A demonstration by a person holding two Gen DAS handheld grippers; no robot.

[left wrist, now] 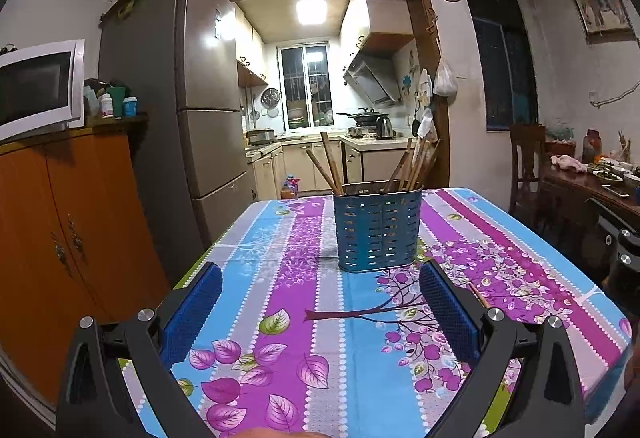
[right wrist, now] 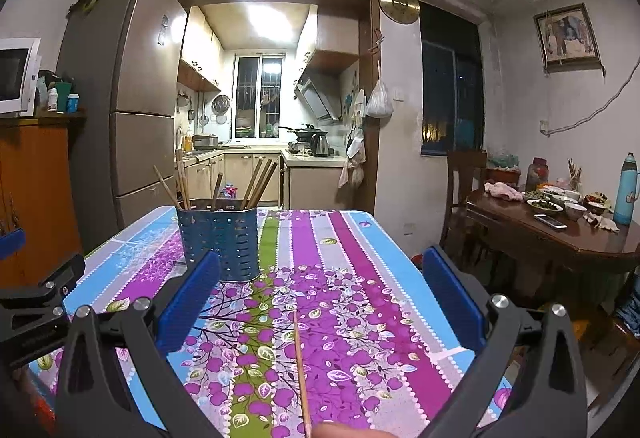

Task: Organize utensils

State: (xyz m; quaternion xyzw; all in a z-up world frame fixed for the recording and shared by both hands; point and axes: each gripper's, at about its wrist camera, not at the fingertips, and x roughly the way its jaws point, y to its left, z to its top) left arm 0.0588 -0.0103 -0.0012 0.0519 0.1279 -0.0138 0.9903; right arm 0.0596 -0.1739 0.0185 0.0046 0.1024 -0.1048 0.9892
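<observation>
Blue slotted holder (left wrist: 377,228) stands upright on the floral tablecloth (left wrist: 304,298), chopsticks (left wrist: 332,166) leaning inside. Nearer than the holder, one loose chopstick (right wrist: 301,362) lies flat. Left gripper (left wrist: 320,312) and right gripper (right wrist: 320,302) both gape wide, holding nothing.

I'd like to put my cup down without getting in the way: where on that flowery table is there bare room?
Most of the cloth is bare: the right half, from the blue holder to the far right edge, and the strip left of the holder. Avoid the near middle, where one loose chopstick lies between the right tongs. The left tongs hover just before the holder.
</observation>
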